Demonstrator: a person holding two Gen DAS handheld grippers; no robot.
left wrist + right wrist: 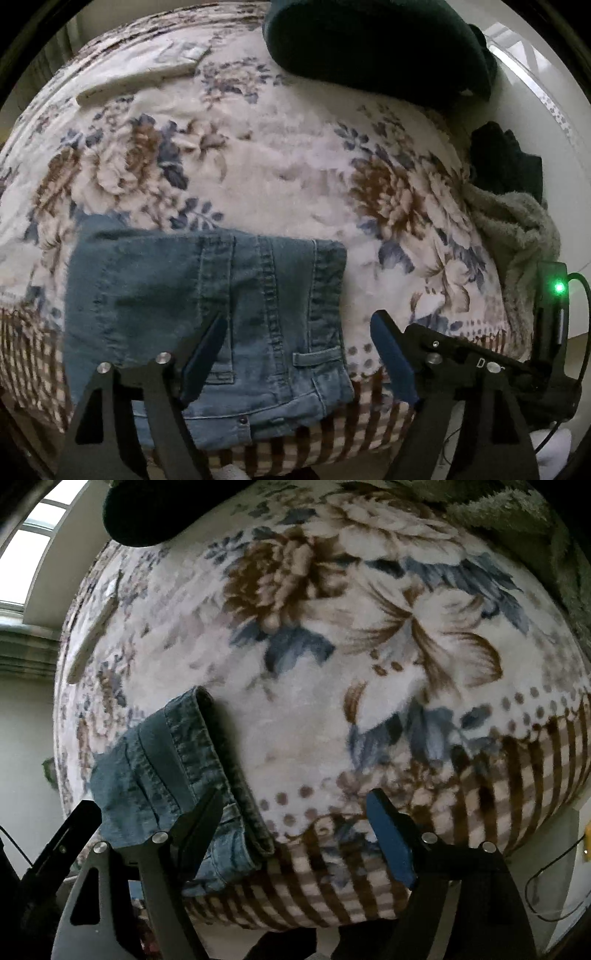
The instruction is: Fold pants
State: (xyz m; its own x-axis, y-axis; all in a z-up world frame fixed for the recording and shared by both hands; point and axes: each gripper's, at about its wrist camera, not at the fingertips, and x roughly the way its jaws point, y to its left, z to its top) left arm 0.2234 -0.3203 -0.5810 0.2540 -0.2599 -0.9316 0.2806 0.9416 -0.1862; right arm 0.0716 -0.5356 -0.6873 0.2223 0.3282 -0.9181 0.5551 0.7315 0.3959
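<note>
Seen from the left wrist: folded blue jeans (207, 317) on a floral blanket (288, 173), at about 7 o'clock of the view, close to the near striped border of the blanket. Waistband end with button and pocket seams toward 6 o'clock, folded edge toward 12 o'clock. Left gripper (299, 354) with jaws wide apart, holding nothing; one dark fingertip (205, 350) over the denim, whether touching it could not be told; the other blue pad (393, 362) over bare blanket at 5 o'clock. Part of the right gripper (550, 332) visible at 4 o'clock, with a green light on its body.

Farther on the bed: a dark green pillow (376, 48) at 1 o'clock, a pale flat folded cloth (140, 79) at 11 o'clock, a grey fluffy throw (517, 236) at 3 o'clock, and a dark garment (506, 162) just above it.

Seen from the right wrist: the same jeans (173, 775) at 8 o'clock, a thick stack with the layered edge turned to the camera. Right gripper (295, 830) also with jaws wide apart, empty; its left fingertip (201, 827) over the corner of the jeans, the blue pad (389, 843) over the striped border of the blanket (369, 646). Window (33, 542) at 10 o'clock.
</note>
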